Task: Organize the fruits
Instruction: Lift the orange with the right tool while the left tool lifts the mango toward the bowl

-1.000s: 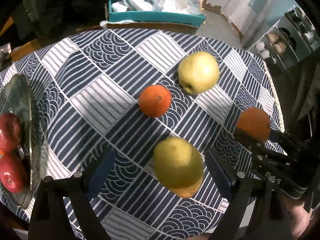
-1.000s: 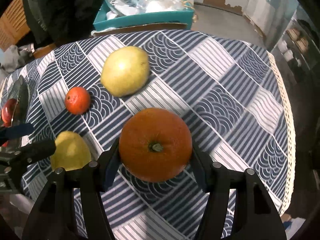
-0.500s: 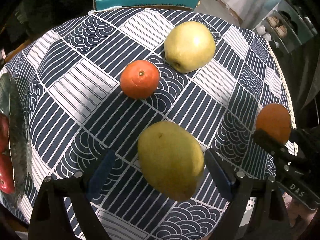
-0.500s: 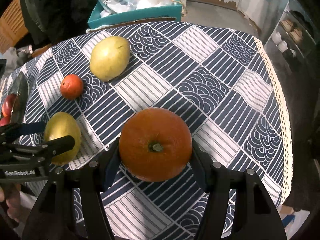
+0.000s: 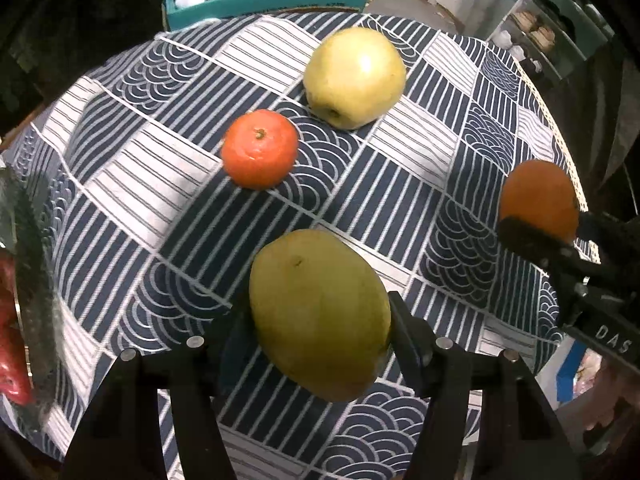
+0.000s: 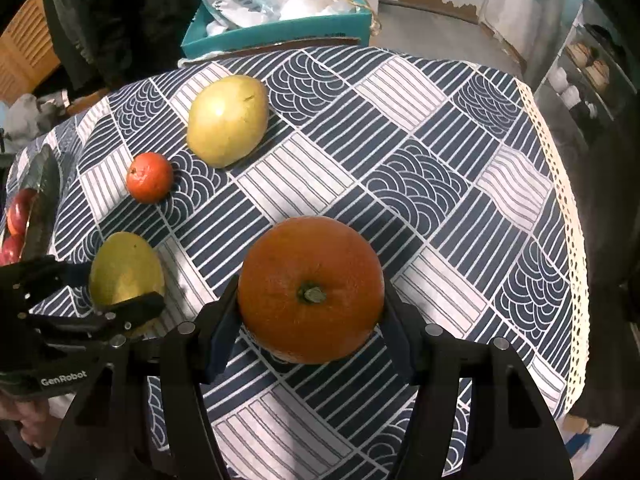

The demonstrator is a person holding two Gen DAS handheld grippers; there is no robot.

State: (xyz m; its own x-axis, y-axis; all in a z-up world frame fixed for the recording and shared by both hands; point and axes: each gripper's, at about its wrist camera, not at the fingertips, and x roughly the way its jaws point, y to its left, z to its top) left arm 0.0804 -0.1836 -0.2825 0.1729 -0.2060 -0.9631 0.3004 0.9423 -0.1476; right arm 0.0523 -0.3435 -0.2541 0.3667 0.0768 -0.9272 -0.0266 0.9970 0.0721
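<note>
A green mango [image 5: 320, 312] lies on the patterned tablecloth [image 5: 160, 184] between the fingers of my left gripper [image 5: 318, 320]. The jaws are closing and both pads touch its sides. From the right wrist view, that gripper [image 6: 108, 292] straddles the mango [image 6: 124, 268] at the left. My right gripper [image 6: 312, 316] is shut on a large orange [image 6: 310, 288], held just above the cloth; it also shows as the orange [image 5: 536, 196] at the right edge. A small tangerine [image 5: 260, 148] and a yellow pear [image 5: 354, 76] rest farther back.
A glass plate [image 5: 36, 280] with red apples [image 5: 10, 320] sits at the table's left edge. A teal box [image 5: 272, 0] holding plastic bags stands beyond the far edge. The lace-trimmed table edge [image 6: 560, 184] drops off on the right, with shelves behind.
My left gripper came forward and down over the mango, and its jaws narrowed from wide open until they met the fruit. The right gripper kept its hold on the orange, hardly shifting.
</note>
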